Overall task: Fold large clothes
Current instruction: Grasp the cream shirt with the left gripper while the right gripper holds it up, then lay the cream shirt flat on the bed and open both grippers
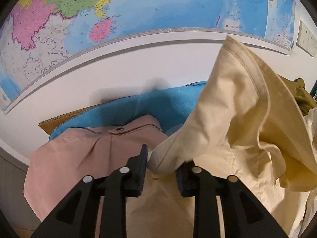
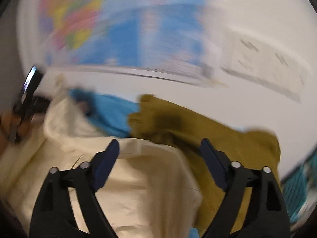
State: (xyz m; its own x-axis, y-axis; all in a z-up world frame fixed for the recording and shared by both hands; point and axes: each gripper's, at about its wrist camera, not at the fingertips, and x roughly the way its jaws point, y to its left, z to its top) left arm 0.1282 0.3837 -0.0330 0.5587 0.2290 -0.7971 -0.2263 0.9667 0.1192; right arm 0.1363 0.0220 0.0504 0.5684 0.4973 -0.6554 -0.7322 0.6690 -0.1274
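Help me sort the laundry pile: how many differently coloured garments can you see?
4. Cream shirt at the left gripper, pink garment to its left, blue one behind by the wall, olive one ahead of the right gripper. More may lie underneath.

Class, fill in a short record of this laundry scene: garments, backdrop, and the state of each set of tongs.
garments: cream shirt; pink garment; olive garment; blue cloth
backdrop: wall map
left tongs: slightly parted, cream shirt fabric between them, grip unclear
right tongs: wide open, above cream shirt, holding nothing
image quality: right view blurred
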